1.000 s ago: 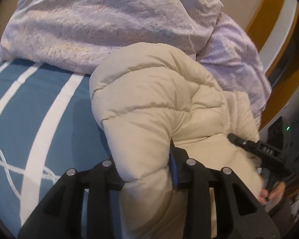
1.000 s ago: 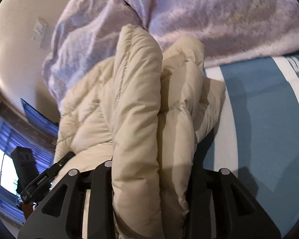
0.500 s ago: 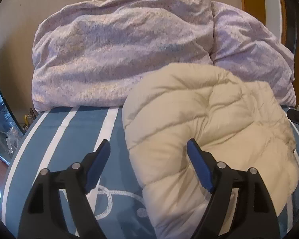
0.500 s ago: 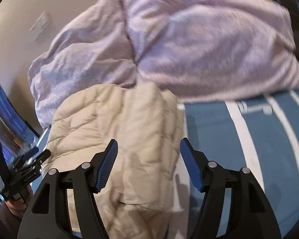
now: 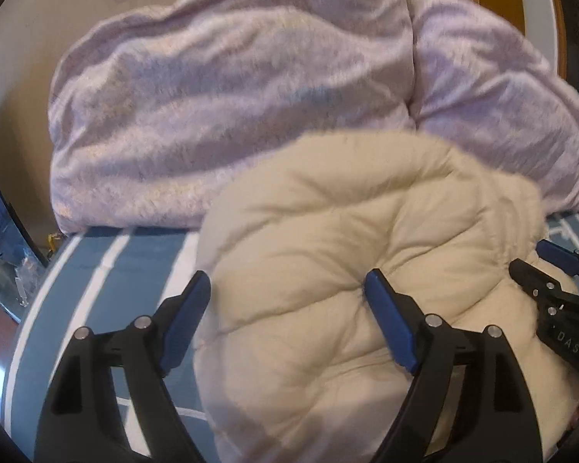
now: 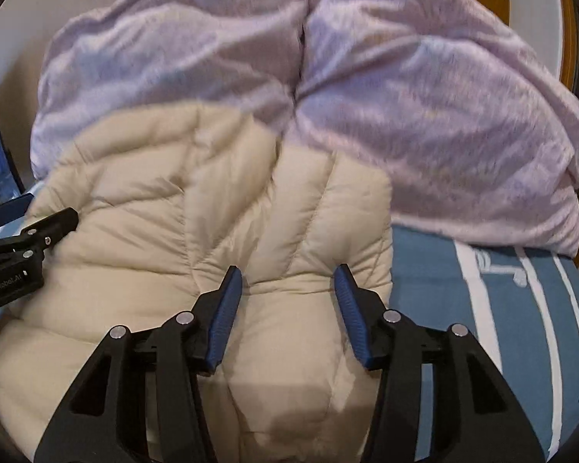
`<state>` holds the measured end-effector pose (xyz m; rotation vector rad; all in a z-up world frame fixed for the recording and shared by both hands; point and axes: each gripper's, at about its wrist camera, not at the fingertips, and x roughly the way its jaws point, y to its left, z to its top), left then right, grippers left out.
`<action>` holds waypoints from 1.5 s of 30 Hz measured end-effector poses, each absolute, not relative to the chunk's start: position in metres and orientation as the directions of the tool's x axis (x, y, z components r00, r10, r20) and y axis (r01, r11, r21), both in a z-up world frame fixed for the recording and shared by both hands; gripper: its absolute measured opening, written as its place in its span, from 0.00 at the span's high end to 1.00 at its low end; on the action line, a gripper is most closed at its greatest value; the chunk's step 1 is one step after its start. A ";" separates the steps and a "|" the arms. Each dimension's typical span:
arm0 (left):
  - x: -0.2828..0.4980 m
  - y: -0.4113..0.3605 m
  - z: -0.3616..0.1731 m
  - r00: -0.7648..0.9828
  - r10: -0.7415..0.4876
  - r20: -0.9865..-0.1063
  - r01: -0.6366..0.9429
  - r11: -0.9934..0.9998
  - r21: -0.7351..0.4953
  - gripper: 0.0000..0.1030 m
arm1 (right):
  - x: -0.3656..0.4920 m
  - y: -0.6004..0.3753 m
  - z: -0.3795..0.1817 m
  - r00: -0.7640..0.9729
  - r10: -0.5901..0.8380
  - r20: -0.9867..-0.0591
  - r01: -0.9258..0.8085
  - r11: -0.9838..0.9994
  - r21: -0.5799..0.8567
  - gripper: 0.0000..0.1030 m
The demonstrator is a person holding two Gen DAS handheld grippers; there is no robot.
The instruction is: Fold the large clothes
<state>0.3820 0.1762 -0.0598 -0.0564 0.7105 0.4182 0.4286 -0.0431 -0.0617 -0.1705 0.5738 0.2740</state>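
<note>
A cream quilted puffer jacket (image 5: 347, 270) lies bunched and folded on the blue striped bed cover; it also shows in the right wrist view (image 6: 197, 216). My left gripper (image 5: 285, 289) is open just above the jacket's left part, holding nothing. My right gripper (image 6: 287, 281) is open over the jacket's right part, also empty. The right gripper shows at the right edge of the left wrist view (image 5: 548, 281), and the left gripper shows at the left edge of the right wrist view (image 6: 31, 227).
A big lilac duvet (image 5: 231, 96) is heaped against the wall right behind the jacket (image 6: 424, 108). The blue bed cover with white stripes (image 5: 108, 270) lies left of the jacket and also right of it (image 6: 482, 308). A wooden door frame (image 5: 494, 11) stands at the right.
Both grippers have let go of the jacket, opened and drawn back. The jacket has dropped from a raised fold to a puffy heap on the bed.
</note>
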 end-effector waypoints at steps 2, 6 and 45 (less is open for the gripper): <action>0.383 0.177 -0.069 0.685 0.352 -0.638 -0.389 0.917 0.088 0.17 | 0.431 -0.047 -0.066 0.796 0.210 -0.568 -0.297 0.953 -0.063 0.50; 0.388 0.178 -0.078 0.683 0.349 -0.641 -0.381 0.920 0.094 0.15 | 0.438 -0.051 -0.074 0.774 0.214 -0.596 -0.288 0.957 -0.031 0.50; 0.380 0.179 -0.087 0.642 0.374 -0.669 -0.414 0.904 0.108 0.02 | 0.438 -0.059 -0.075 0.764 0.169 -0.623 -0.235 0.972 -0.024 0.25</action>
